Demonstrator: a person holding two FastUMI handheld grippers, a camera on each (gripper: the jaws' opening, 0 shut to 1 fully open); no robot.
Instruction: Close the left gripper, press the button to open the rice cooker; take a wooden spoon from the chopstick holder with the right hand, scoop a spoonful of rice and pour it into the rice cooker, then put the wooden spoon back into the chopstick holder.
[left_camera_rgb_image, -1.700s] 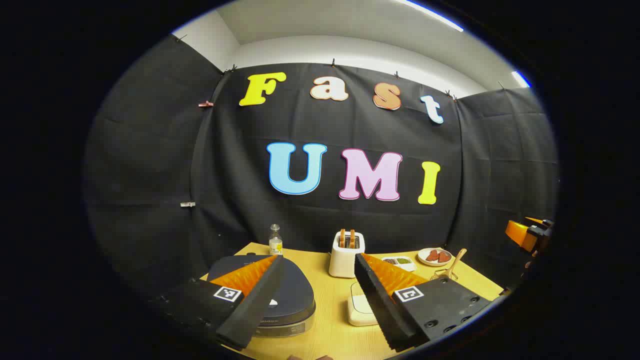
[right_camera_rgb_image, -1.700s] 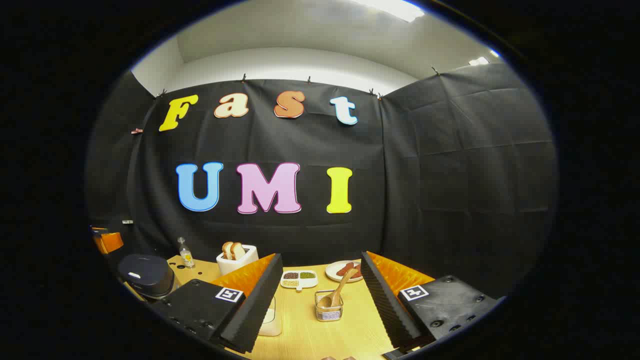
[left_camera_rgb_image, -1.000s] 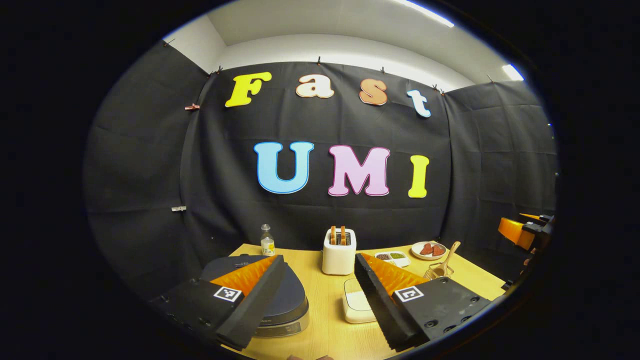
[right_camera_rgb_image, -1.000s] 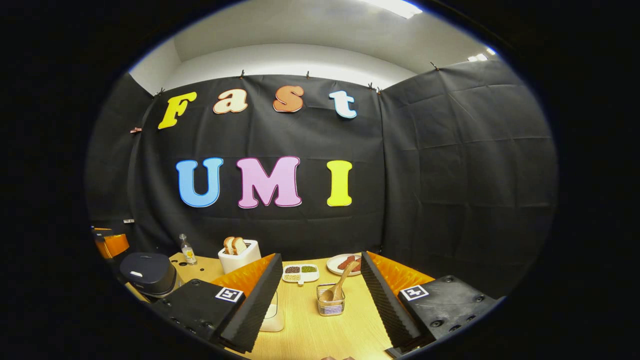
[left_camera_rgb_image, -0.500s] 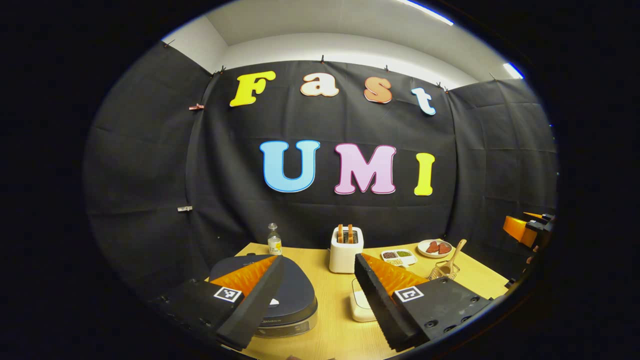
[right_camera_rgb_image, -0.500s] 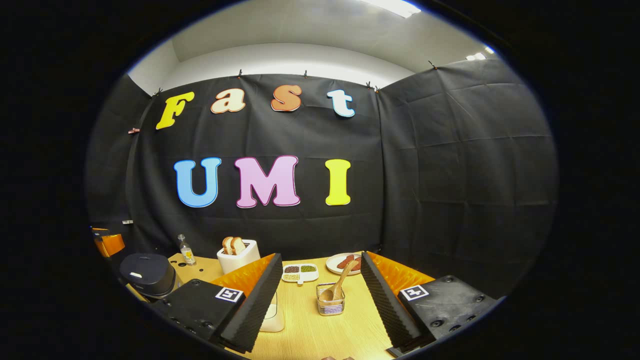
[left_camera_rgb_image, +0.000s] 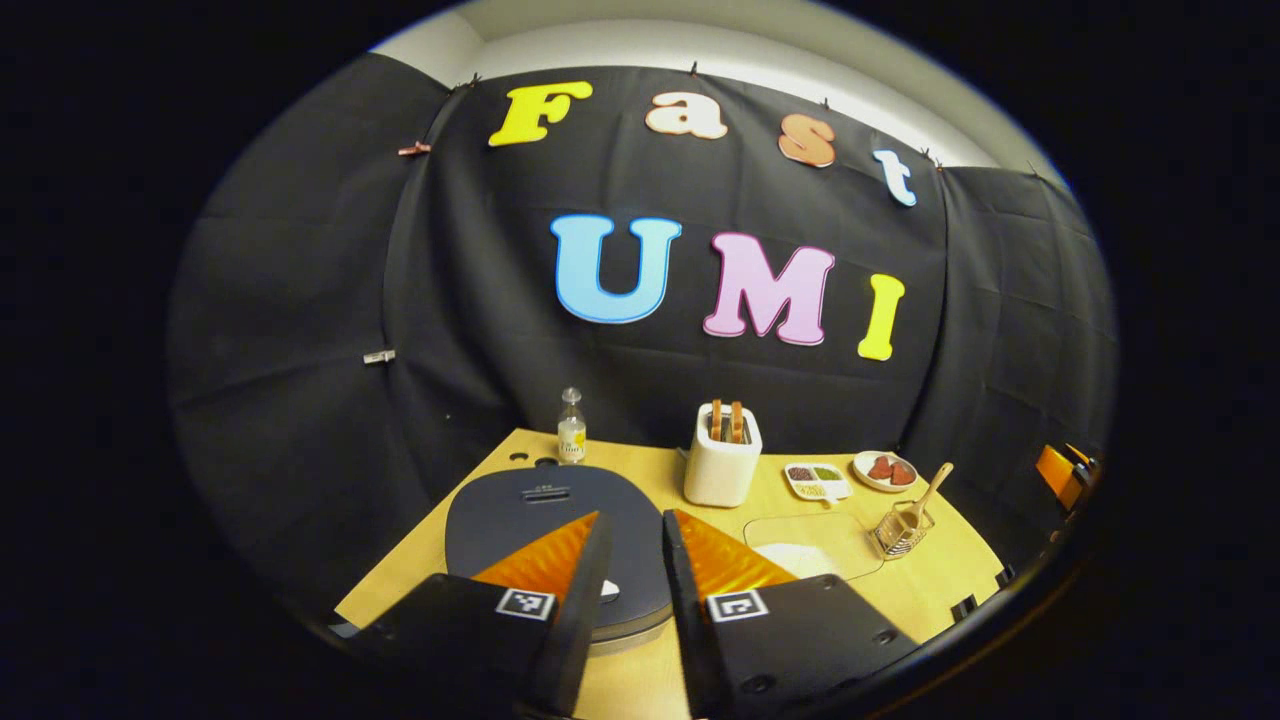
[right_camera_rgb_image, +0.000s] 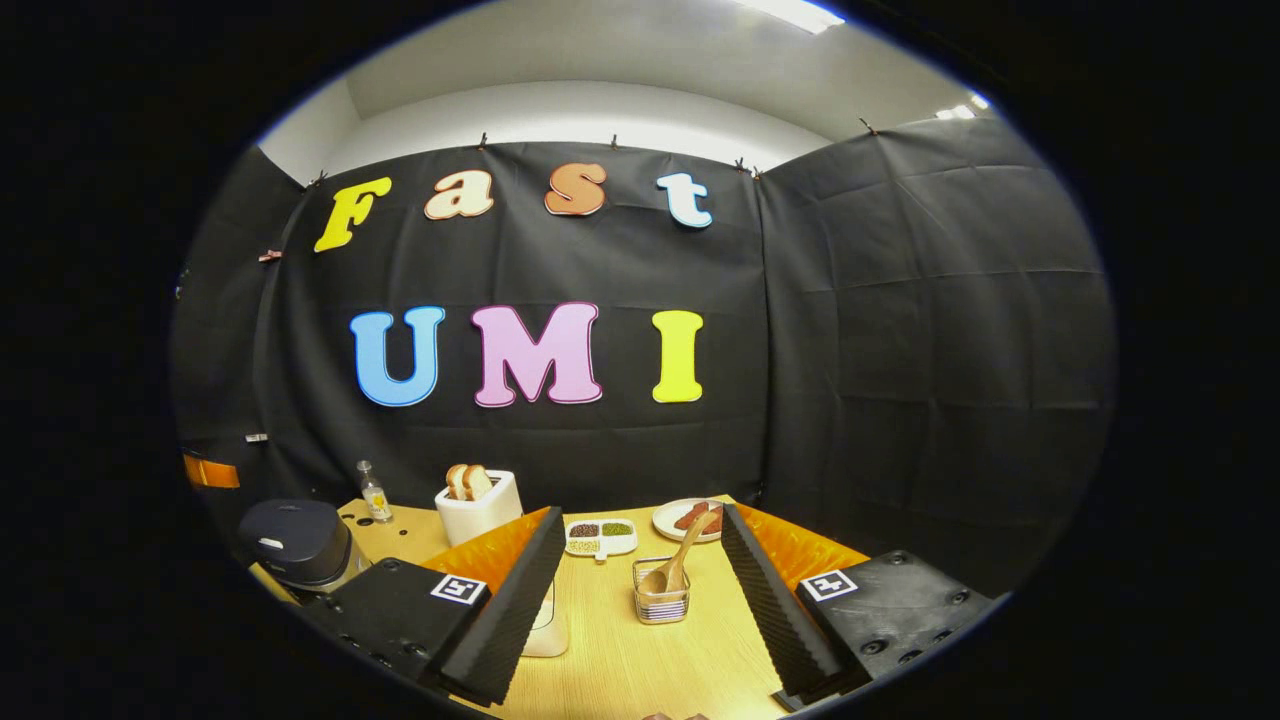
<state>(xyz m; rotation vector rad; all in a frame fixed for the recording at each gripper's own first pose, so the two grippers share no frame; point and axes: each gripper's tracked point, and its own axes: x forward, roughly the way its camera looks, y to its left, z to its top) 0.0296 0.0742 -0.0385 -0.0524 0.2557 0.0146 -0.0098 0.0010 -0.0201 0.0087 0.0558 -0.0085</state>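
Left hand-held gripper (left_camera_rgb_image: 630, 530), jaws narrowed to a slit, hovers above the dark round rice cooker (left_camera_rgb_image: 545, 510); right hand-held gripper (right_camera_rgb_image: 640, 540) gapes wide right of it.

Both views are evenly lit from overhead: a ceiling light strip (right_camera_rgb_image: 790, 12) glares white at the top of the right gripper view, and the pale wall band above the cloth is bright, almost washed out. The black cloth soaks up light and looks dim, while the wooden table (left_camera_rgb_image: 480, 465) is warm and well lit, with soft, short shadows. Fisheye distortion bends straight lines strongly toward the edges. Focus is sharp mid-frame; the rims darken and soften slightly.
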